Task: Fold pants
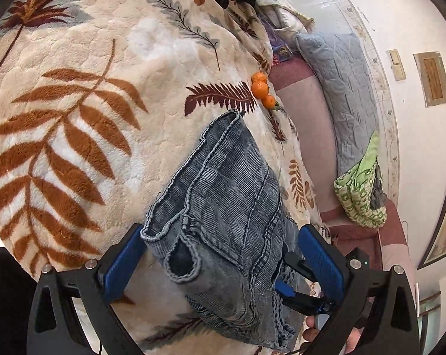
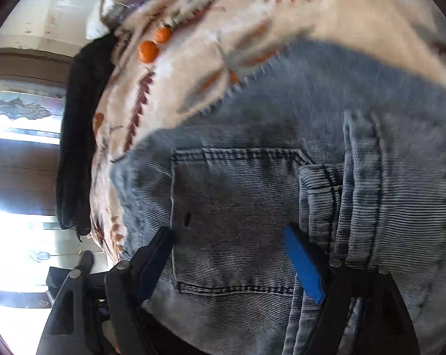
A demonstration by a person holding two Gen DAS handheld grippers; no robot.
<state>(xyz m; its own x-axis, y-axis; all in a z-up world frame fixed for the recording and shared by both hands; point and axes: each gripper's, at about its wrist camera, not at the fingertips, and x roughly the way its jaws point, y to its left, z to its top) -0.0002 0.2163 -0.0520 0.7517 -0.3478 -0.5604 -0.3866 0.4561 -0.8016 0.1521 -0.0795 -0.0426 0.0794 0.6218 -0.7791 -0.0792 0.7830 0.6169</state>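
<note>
Grey-blue corduroy pants point(image 1: 223, 207) lie folded on a cream blanket with brown leaf print point(image 1: 89, 103). My left gripper point(image 1: 221, 245) is open, its blue pads either side of the folded leg hems, which lie between them. In the right wrist view the pants point(image 2: 252, 207) fill the frame, back pocket and waistband showing. My right gripper point(image 2: 228, 236) is open, its fingers point(image 2: 302, 263) spread over the pocket area. The other gripper shows at the pants' lower right edge in the left wrist view point(image 1: 299, 281).
Three small oranges point(image 1: 261, 88) sit at the blanket's edge and also show in the right wrist view point(image 2: 149, 51). A dark garment point(image 2: 75, 148) hangs over the blanket edge. A blue-grey quilted pillow point(image 1: 341, 88) and a green patterned cloth point(image 1: 361, 192) lie on a pink couch point(image 1: 305, 118).
</note>
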